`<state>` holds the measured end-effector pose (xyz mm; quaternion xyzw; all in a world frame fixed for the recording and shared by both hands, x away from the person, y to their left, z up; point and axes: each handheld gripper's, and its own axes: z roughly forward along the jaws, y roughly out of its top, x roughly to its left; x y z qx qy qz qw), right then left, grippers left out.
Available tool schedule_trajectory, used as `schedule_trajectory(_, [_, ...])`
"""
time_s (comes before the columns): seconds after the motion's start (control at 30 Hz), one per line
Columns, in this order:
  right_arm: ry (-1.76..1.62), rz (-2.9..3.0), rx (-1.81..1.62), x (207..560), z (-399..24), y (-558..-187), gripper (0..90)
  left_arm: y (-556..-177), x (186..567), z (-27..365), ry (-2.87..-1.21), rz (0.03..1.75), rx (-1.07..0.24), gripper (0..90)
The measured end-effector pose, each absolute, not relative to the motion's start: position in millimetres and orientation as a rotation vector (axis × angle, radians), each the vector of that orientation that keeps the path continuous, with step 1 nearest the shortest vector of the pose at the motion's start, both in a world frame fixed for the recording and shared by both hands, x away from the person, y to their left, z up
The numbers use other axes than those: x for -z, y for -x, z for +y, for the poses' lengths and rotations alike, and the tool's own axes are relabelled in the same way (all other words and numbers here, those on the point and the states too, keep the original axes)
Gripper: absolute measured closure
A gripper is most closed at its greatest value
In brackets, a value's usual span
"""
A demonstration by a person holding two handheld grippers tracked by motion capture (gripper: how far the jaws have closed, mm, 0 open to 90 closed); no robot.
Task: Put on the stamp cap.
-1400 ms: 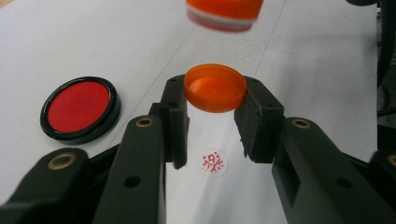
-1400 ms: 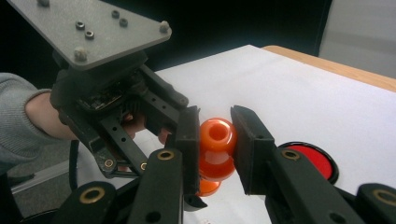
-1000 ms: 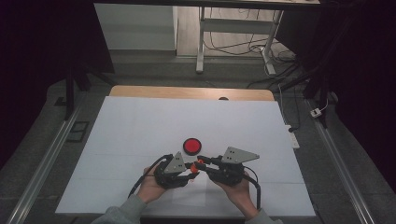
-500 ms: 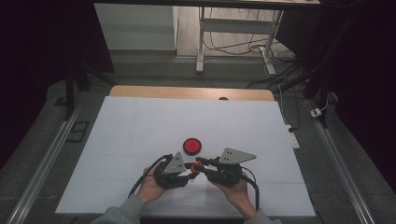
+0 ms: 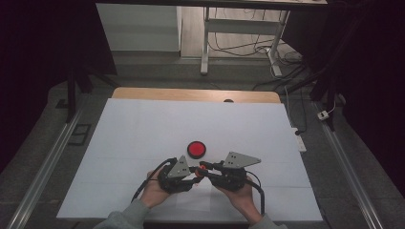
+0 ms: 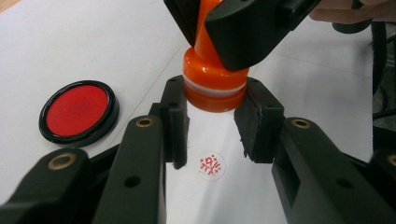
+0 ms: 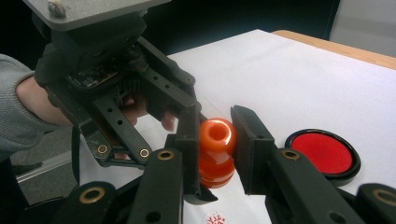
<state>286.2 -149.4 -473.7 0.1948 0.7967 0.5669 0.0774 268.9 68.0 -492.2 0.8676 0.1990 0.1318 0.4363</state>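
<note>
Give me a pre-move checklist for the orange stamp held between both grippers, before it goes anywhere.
1. Left gripper shut on base of orange plastic stamp: ok.
2. Right gripper shut on the stamp's handle: ok.
3. Stamp lifted off the white paper sheet: ok.
4. Red round seal print on the paper, not smeared: ok.
5. Round red ink pad in black case open, apart from both grippers: ok.
6. Ink left on the stamp face: cannot tell, face hidden.

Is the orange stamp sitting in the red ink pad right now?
No. In the left gripper view the orange stamp is held between the grippers above the white paper, while the red ink pad lies apart to its left.
</note>
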Motion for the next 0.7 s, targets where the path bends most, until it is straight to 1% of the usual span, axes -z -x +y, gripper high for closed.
schedule_trajectory(0.7, [-0.580, 2.386, -1.701, 473.9, -149.0, -285.5, 72.0, -266.7, 490.9, 67.9, -2.143, 0.495, -0.359, 65.1])
